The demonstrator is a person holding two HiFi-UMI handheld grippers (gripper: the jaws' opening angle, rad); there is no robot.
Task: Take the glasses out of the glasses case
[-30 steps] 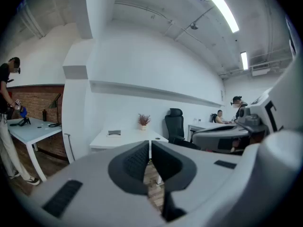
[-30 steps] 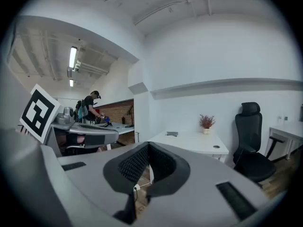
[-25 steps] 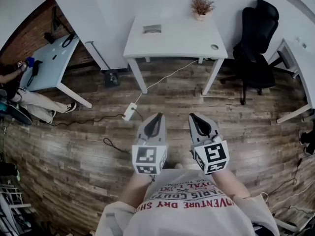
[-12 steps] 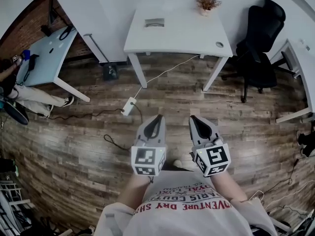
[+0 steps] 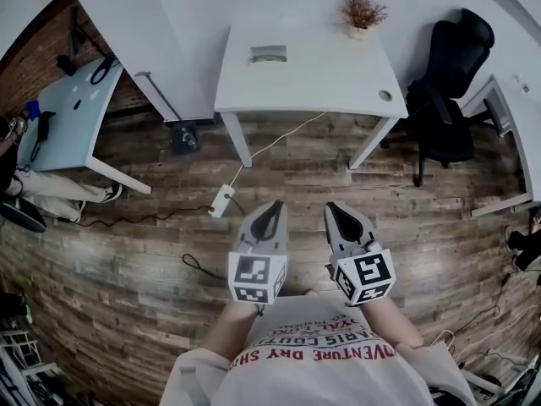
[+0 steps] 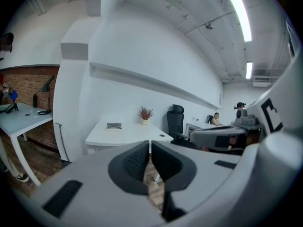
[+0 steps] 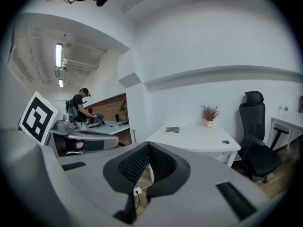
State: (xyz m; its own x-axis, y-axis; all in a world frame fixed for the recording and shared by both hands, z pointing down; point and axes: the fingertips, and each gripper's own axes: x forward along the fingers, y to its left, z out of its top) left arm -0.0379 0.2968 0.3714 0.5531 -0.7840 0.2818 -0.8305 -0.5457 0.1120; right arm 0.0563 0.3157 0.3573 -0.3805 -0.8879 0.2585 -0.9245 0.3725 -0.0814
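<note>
A flat grey glasses case (image 5: 268, 54) lies shut on the far part of a white table (image 5: 321, 83); it also shows small in the left gripper view (image 6: 114, 126) and the right gripper view (image 7: 172, 130). No glasses are visible. My left gripper (image 5: 275, 203) and right gripper (image 5: 331, 206) are held side by side in front of my body, over the wooden floor and well short of the table. In each gripper view, the left gripper (image 6: 149, 143) and the right gripper (image 7: 148, 145) have their pads together with nothing between them.
A potted dry plant (image 5: 362, 15) stands at the table's far right corner. A black office chair (image 5: 448, 66) is to its right. A power strip (image 5: 221, 200) and cables lie on the floor. Another desk (image 5: 59, 117) stands at the left, with a seated person's legs (image 5: 34, 184).
The white table has come nearer and sits slightly larger in the head view. Both grippers keep their place in front of my body, still shut.
</note>
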